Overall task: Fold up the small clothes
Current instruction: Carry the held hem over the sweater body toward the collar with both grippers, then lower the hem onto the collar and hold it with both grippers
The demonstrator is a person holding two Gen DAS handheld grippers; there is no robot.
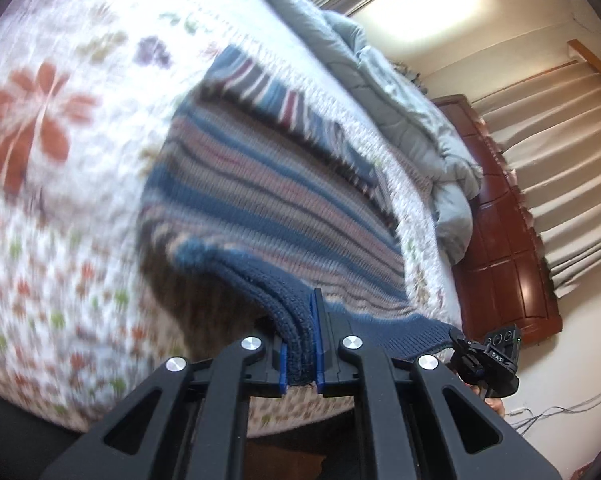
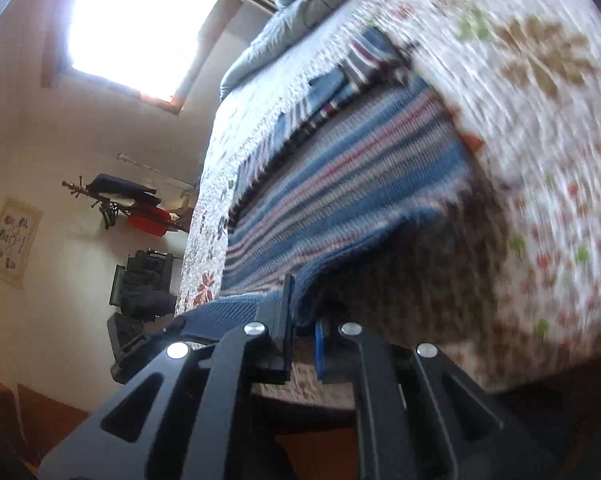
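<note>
**Matte black grippers with blue pads and silver screws**

The left gripper (image 1: 302,344) fills the lower middle of the left wrist frame: two matte black linkage arms on each side, each with a long cut-out slot, and four round silver screw heads in an arc above them. Its fingers (image 1: 320,322) are black blocks faced with blue pads.

At the lower right of that frame the right gripper (image 1: 462,346) shows as a black body marked "DAS" in white letters, with round lenses and a small green light; a sliver of bare skin sits beneath it.

In the right wrist frame the right gripper (image 2: 302,344) has the same black slotted arms, four silver screws and one visible blue pad.
</note>
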